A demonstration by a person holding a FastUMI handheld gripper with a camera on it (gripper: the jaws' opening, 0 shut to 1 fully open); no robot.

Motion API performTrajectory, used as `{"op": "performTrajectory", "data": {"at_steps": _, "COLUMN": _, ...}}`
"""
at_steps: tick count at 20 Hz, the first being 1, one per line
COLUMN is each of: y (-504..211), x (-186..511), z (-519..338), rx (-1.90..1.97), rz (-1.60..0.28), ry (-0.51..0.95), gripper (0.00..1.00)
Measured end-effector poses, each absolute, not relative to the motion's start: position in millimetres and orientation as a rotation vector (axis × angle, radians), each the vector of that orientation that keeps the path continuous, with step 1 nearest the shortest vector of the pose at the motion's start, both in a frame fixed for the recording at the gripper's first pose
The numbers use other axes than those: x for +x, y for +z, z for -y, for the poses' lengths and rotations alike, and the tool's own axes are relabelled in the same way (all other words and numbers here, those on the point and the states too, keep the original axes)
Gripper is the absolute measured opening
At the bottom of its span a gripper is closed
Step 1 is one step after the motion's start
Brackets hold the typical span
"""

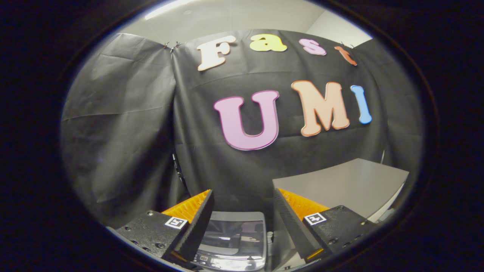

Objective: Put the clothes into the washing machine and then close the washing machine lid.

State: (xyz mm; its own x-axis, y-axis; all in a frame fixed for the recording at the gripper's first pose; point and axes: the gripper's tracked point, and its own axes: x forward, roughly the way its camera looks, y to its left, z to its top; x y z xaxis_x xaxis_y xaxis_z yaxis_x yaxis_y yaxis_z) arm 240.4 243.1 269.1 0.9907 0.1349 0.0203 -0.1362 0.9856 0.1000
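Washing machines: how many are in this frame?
1. The washing machine sits below and between the fingers of the open, empty gripper, left of the grey table. Its lower part is cut off.

Black cloth (124,124) hung in creased panels formed the booth wall. A pale ceiling (242,15) carried what appeared to be a strip light (170,8). A grey tabletop (348,185) stood against the cloth.

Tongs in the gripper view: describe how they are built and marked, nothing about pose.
The tongs have two wedge-shaped fingers with finely ribbed inner faces, each tapering toward its tip. Each sits on a black, matte block with small screws in it. On each block there is a small square black-and-white tag. No cables are visible.
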Motion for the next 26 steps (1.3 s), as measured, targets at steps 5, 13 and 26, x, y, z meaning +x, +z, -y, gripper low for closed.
{"op": "performTrajectory", "data": {"at_steps": 5, "y": 267, "x": 209, "z": -171, "rx": 0.08, "rz": 0.04, "ry": 0.02, "gripper": 0.96}}
{"op": "performTrajectory", "data": {"at_steps": 13, "y": 219, "x": 160, "z": -84, "rx": 0.128, "rz": 0.024, "ry": -0.078, "gripper": 0.97}}
{"op": "performTrajectory", "data": {"at_steps": 26, "y": 170, "x": 90, "z": -14, "rx": 0.037, "rz": 0.01, "ry": -0.131, "gripper": 0.97}}
